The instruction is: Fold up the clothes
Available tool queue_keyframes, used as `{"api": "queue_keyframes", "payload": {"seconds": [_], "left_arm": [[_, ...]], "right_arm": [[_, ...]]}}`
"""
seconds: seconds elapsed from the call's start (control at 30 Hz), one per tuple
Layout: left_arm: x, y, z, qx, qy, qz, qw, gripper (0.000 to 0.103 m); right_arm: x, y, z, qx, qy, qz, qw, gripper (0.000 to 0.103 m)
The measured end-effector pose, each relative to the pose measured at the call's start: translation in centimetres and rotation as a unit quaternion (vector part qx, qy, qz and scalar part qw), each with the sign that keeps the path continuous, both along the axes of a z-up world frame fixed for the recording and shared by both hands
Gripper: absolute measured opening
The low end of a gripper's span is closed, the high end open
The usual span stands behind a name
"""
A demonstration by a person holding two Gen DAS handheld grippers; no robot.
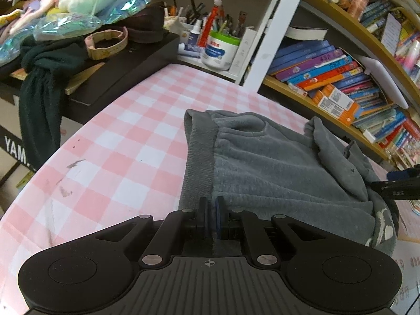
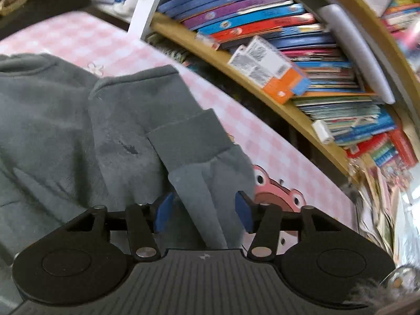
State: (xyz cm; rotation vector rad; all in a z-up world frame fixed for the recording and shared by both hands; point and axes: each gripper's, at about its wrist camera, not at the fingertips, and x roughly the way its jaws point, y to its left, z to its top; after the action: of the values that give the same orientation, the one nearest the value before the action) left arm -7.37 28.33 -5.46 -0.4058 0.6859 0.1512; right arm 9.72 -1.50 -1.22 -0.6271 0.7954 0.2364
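A grey fleece garment (image 1: pixel 267 168) with a ribbed hem lies bunched on the pink checked table cover (image 1: pixel 126 136). My left gripper (image 1: pixel 212 216) is shut on the near edge of the garment, beside the ribbed band. In the right wrist view the same grey garment (image 2: pixel 78 120) shows a sleeve with a ribbed cuff (image 2: pixel 189 136) lying toward me. My right gripper (image 2: pixel 203 214) is open, its blue pads either side of the sleeve. The right gripper's body also shows at the right edge of the left wrist view (image 1: pixel 399 183).
A bookshelf (image 1: pixel 341 78) full of books curves along the far right side. A black keyboard stand (image 1: pixel 105 78) at the left holds a dark green cloth (image 1: pixel 42 99), toys and a pink collar. Pen pots and a white tub (image 1: pixel 220 50) stand at the back.
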Motion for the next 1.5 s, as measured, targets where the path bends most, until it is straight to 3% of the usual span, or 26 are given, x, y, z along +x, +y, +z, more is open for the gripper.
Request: {"api": "queue_keyframes", "payload": {"seconds": [0.07, 0.1, 0.13, 0.23, 0.3, 0.43, 0.57, 0.63, 0.7, 0.8, 1.07, 1.13, 1.17, 1.2, 1.3, 1.37, 1.43, 1.5], "left_arm": [[0.0, -0.2, 0.0, 0.004, 0.001, 0.006, 1.0000, 0.009], [0.1, -0.2, 0.0, 0.003, 0.003, 0.008, 1.0000, 0.009], [0.1, -0.2, 0.1, 0.002, 0.004, 0.010, 0.9999, 0.009], [0.2, 0.1, 0.0, -0.010, 0.006, 0.014, 0.9998, 0.010], [0.2, 0.5, 0.0, -0.022, 0.006, 0.015, 0.9996, 0.009], [0.3, 0.5, 0.0, -0.022, 0.009, 0.013, 0.9996, 0.010], [0.7, 0.2, 0.2, -0.009, 0.013, 0.009, 0.9998, 0.010], [0.8, 0.2, 0.2, -0.006, 0.015, 0.006, 0.9999, 0.010], [0.9, 0.2, 0.2, -0.003, 0.016, 0.003, 0.9999, 0.010], [1.0, 0.2, 0.3, 0.002, 0.018, -0.002, 0.9998, 0.010], [1.4, 0.3, 0.4, 0.008, 0.021, -0.013, 0.9997, 0.010], [1.4, 0.5, 0.3, 0.003, 0.020, -0.009, 0.9997, 0.010], [1.5, 0.6, 0.3, 0.003, 0.020, -0.007, 0.9998, 0.010], [1.5, 0.6, 0.4, 0.005, 0.020, -0.005, 0.9998, 0.010], [1.7, 0.8, 0.4, 0.011, 0.021, 0.003, 0.9997, 0.010], [1.7, 0.8, 0.5, 0.011, 0.023, 0.004, 0.9997, 0.010], [1.7, 0.8, 0.5, 0.012, 0.025, 0.003, 0.9996, 0.010], [1.8, 0.7, 0.5, 0.013, 0.027, 0.003, 0.9996, 0.010]], "right_arm": [[0.7, -0.7, -0.2, 0.004, 0.000, -0.017, 1.000, 0.037], [0.9, -1.4, -0.2, 0.010, 0.002, -0.027, 1.000, 0.018], [1.1, -2.1, -0.2, 0.016, 0.004, -0.037, 0.999, 0.008], [-0.6, -6.1, 1.5, 0.068, -0.019, -0.098, 0.993, 0.007], [-4.0, -10.3, 2.8, 0.108, -0.028, -0.163, 0.980, 0.007], [-10.8, -18.8, 5.4, 0.186, -0.046, -0.293, 0.937, 0.007], [-17.4, -24.8, 2.0, 0.226, 0.034, -0.410, 0.883, 0.008], [-19.3, -26.0, -0.2, 0.253, 0.063, -0.442, 0.858, 0.010], [-20.2, -25.8, -1.4, 0.260, 0.062, -0.458, 0.848, 0.013], [-20.9, -25.5, -1.5, 0.252, 0.044, -0.468, 0.846, 0.037], [-20.1, -27.1, -1.1, 0.241, 0.009, -0.492, 0.837, 0.038], [-19.5, -27.5, -1.3, 0.245, 0.014, -0.497, 0.832, 0.028], [-19.3, -27.6, -1.3, 0.259, 0.021, -0.494, 0.830, 0.011], [-19.1, -27.4, -1.1, 0.274, 0.024, -0.482, 0.832, 0.011], [-19.3, -25.0, 1.7, 0.307, -0.006, -0.390, 0.868, 0.010], [-19.7, -23.9, 3.5, 0.307, -0.029, -0.355, 0.883, 0.010], [-20.1, -24.2, 4.1, 0.292, -0.040, -0.369, 0.881, 0.010], [-20.5, -25.9, 2.5, 0.269, -0.021, -0.418, 0.867, 0.010]]}}
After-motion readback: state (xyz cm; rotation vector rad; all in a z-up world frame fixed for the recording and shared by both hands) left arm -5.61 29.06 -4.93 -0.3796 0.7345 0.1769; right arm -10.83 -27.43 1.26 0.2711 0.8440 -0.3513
